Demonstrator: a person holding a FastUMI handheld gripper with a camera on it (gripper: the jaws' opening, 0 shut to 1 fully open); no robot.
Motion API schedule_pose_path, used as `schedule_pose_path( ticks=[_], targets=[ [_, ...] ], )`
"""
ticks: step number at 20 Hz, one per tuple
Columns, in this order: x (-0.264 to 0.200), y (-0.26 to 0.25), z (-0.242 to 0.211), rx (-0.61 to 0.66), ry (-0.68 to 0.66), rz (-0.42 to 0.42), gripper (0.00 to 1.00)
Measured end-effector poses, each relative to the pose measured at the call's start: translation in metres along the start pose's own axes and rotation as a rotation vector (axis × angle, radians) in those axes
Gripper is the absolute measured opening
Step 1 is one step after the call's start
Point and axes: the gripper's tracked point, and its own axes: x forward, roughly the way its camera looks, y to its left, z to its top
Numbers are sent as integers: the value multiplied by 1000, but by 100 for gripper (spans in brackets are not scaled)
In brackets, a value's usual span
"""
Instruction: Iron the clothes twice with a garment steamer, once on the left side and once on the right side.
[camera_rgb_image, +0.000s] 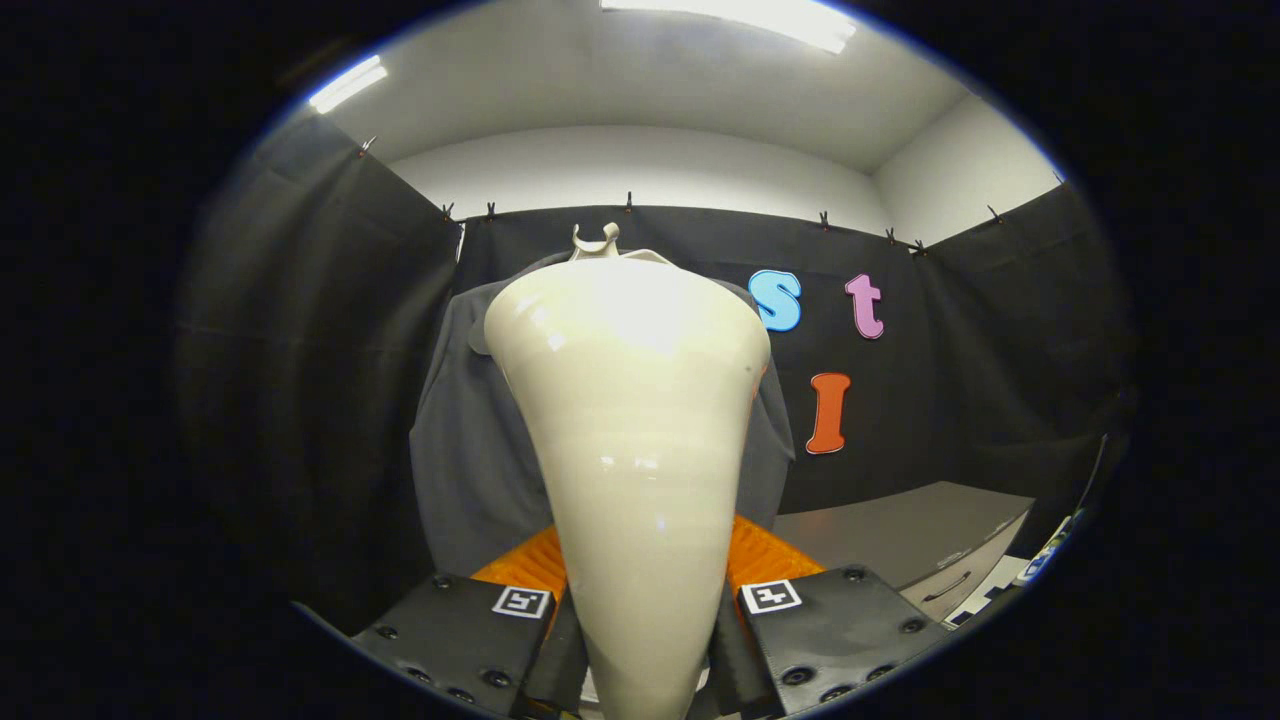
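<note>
So right up close, the gripper has both fingers clamped on the narrow handle end of the garment steamer, one pad on each side. It's a cream cone that flares out toward its head, and holding it low on the skinny part looks like the sensible way to keep the wide end pointed forward. Just beyond the steamer head hangs the grey garment, draped on a hanger against the booth's black cloth wall, so it sits flat and upright for steaming. The steamer covers the garment's middle, so I can't tell whether it's touching the fabric or just near it. Off past the right finger, a grey cabinet with a handle stands by the wall.
</note>
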Motion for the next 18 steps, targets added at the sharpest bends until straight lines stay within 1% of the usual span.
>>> schedule_pose_path(
  ticks=[3, 7, 12, 18],
  targets=[
    [27, 0, -6, -5, 6, -24, 55],
    [63, -14, -14, 34, 41, -66, 55],
    [94, -30, -24, 40, 75, -102, 55],
    [121, -33, -52, 38, 144, -107, 55]
  ],
)
